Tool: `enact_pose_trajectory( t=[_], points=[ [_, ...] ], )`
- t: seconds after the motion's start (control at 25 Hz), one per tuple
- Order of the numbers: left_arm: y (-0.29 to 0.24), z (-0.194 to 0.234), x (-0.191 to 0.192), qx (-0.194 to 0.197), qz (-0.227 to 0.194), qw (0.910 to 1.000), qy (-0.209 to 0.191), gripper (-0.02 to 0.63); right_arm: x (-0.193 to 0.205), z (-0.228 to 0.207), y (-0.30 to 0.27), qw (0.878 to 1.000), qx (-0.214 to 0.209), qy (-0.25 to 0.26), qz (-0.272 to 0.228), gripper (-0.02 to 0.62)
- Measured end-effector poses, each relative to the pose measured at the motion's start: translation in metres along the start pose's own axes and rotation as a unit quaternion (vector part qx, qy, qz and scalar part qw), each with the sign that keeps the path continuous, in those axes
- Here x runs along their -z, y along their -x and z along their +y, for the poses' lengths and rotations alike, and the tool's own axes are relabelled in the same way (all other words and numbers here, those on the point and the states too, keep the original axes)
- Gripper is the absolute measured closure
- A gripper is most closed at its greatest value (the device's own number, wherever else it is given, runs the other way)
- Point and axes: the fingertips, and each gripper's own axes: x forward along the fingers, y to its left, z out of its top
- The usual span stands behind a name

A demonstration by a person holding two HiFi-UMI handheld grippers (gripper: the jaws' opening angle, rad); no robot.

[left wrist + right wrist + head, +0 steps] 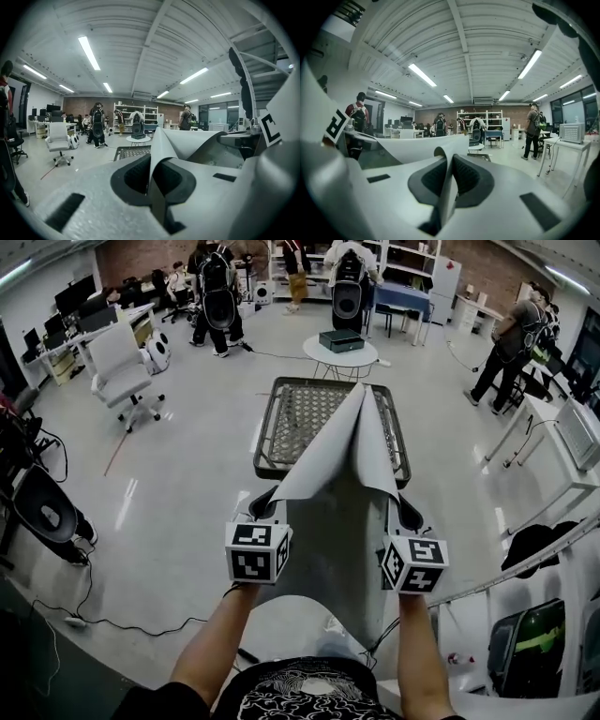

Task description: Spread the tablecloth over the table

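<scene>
Left claw (152,183) pinches one tablecloth (337,493) corner; right claw (449,183) is clamped on the other. It spans between them at lower centre of head view, its fold peaking over the mesh tabletop (291,418), upper centre.

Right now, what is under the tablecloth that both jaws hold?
The far end of the tablecloth reaches over the mesh table, whose top shows on both sides of it. The cloth hides the table's middle and near edge, and the floor beneath.
</scene>
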Motion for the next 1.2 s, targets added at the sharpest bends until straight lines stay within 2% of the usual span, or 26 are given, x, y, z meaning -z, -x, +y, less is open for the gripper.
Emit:
enact_pose_trajectory(
  t=[0.2, 0.52, 0.88, 1.2],
  points=[
    [-0.057, -0.001, -0.015, -0.026, 0.007, 0.9996, -0.003, 0.597, -0.004, -0.041, -0.059, 1.0, -0.024, -0.011, 0.003, 0.589],
    [-0.12, 0.002, -0.036, -0.064, 0.009, 0.9979, 0.003, 0.597, -0.019, -0.089, -0.128, 0.999, -0.053, -0.012, 0.002, 0.589],
    [-0.165, 0.008, -0.053, -0.093, 0.004, 0.9956, -0.005, 0.597, -0.027, -0.119, -0.179, 0.997, -0.072, -0.016, -0.007, 0.589],
    [-0.193, 0.024, -0.072, -0.11, -0.015, 0.9938, -0.007, 0.597, -0.041, -0.129, -0.216, 0.996, -0.081, 0.002, -0.021, 0.589]
  ],
)
